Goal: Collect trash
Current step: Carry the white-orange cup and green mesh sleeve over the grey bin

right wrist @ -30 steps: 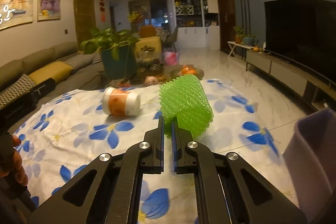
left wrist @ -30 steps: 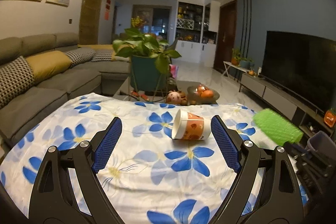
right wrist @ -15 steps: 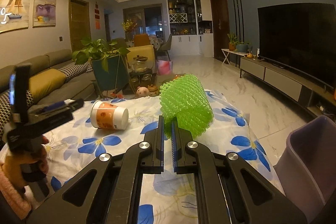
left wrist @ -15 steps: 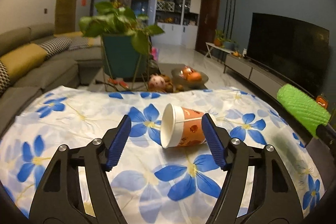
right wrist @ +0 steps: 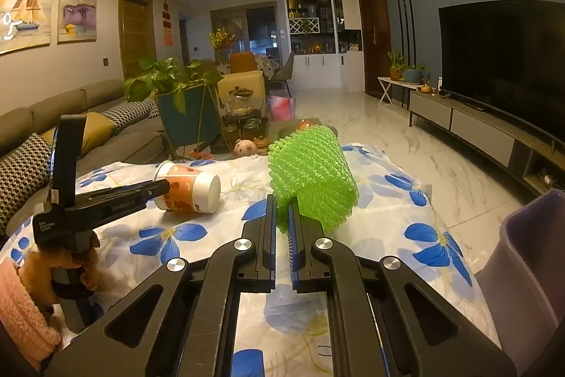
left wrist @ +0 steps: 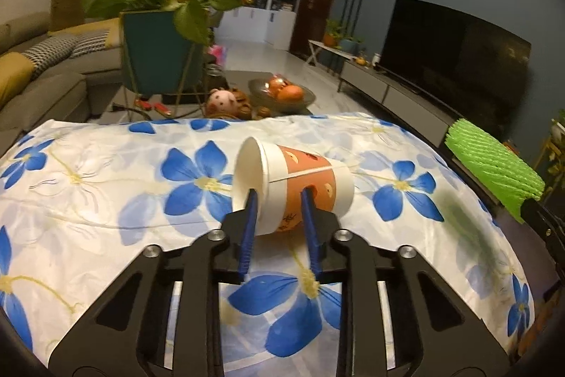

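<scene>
left gripper (left wrist: 279, 197): tilted downward, jaws just been closing, blue pads now pressed on a cup's wall, cup between them | right gripper (right wrist: 281, 200): tilted slightly down, jaws nearly together, pinching green mesh at 12 o'clock | left hand (right wrist: 60, 271): wrapped round the handle, pink sleeve at wrist

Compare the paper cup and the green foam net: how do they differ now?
The paper cup is smooth, orange and white; the green foam net is meshed. The cup lies on the floral tablecloth, the net is held up. Each sits in a claw: left claw, right claw.
</scene>
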A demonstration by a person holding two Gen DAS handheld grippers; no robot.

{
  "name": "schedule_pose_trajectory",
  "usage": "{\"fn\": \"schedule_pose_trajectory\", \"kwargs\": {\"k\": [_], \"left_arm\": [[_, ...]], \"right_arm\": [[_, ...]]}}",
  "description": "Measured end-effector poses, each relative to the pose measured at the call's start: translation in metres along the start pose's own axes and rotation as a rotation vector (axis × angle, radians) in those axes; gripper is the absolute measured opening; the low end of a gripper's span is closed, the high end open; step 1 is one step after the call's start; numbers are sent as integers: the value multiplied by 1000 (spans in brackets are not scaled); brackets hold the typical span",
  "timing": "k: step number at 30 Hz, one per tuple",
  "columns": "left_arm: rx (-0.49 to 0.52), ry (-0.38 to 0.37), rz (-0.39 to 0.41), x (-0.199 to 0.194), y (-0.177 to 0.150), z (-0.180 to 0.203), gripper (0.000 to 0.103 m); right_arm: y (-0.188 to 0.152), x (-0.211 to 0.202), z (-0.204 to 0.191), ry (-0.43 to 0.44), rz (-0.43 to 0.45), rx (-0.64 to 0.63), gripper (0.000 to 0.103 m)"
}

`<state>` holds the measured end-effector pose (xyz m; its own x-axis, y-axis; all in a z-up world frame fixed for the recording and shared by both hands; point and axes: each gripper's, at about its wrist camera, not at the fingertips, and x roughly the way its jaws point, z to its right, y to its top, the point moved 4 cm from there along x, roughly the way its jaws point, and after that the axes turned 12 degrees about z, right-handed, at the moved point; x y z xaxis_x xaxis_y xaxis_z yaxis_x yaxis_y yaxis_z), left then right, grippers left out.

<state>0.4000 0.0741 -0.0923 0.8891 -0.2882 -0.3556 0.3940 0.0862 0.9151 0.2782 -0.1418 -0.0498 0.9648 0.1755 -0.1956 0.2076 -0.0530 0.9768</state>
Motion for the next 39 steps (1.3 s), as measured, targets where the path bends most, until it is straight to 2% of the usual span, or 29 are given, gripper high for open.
{"fn": "schedule_pose_trajectory", "kwargs": {"k": [2, 5, 15, 18, 23, 28, 31, 39], "left_arm": [[-1, -22, -9, 1, -2, 3, 8], [-2, -36, -2, -2, -2, 5, 2], [34, 17, 45, -34, 6, 35, 2], [75, 63, 68, -57, 8, 58, 2], [115, 68, 106, -89, 10, 97, 2], [153, -7, 139, -114, 10, 147, 2], [178, -90, 152, -123, 9, 189, 2], [198, -311, 147, -116, -6, 295, 2]], "right_arm": [[1, -1, -1, -1, -1, -1, 7], [2, -3, -1, -4, 0, -2, 7], [7, -13, 0, -16, 18, 0, 7], [10, -23, 1, -22, 30, 7, 7], [14, -51, 9, -41, 54, 0, 7], [19, -84, 27, -78, 79, -5, 7], [20, -103, 46, -117, 89, -7, 7], [17, -155, 132, -315, 112, 31, 7]]}}
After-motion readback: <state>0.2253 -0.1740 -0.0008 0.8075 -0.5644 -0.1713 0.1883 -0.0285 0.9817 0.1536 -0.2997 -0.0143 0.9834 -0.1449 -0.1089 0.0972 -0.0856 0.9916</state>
